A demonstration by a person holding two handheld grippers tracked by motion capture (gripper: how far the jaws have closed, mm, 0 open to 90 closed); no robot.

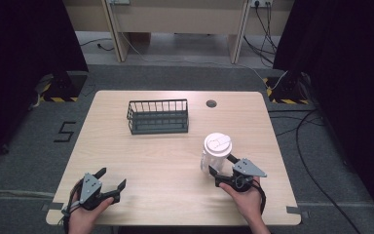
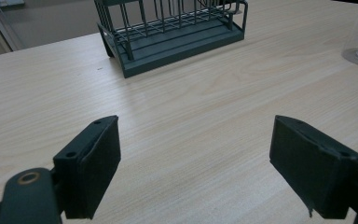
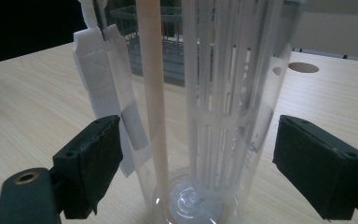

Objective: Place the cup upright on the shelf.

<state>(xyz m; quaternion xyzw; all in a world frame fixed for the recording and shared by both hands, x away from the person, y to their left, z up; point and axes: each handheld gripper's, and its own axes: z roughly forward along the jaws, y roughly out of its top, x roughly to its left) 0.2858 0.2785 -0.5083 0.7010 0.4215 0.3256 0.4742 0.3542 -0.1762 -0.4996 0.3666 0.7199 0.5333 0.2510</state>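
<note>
A clear plastic bottle [image 1: 215, 155] with a white lid stands upright on the wooden table [image 1: 165, 161], right of centre. Up close the bottle [image 3: 214, 116] shows a white strap, a straw and a slotted white insert inside. My right gripper [image 1: 222, 168] is open, its jaws on either side of the bottle's lower body with gaps on both sides in the right gripper view [image 3: 198, 163]. My left gripper [image 1: 112, 178] rests near the table's front left, open and empty; bare wood lies between its jaws [image 2: 196, 163].
A dark green wire basket [image 1: 158, 116] stands at the back middle of the table, also ahead in the left gripper view as the basket [image 2: 172, 32]. A round cable hole [image 1: 211, 103] lies behind the bottle. Black curtains flank the table; cables trail on the floor at right.
</note>
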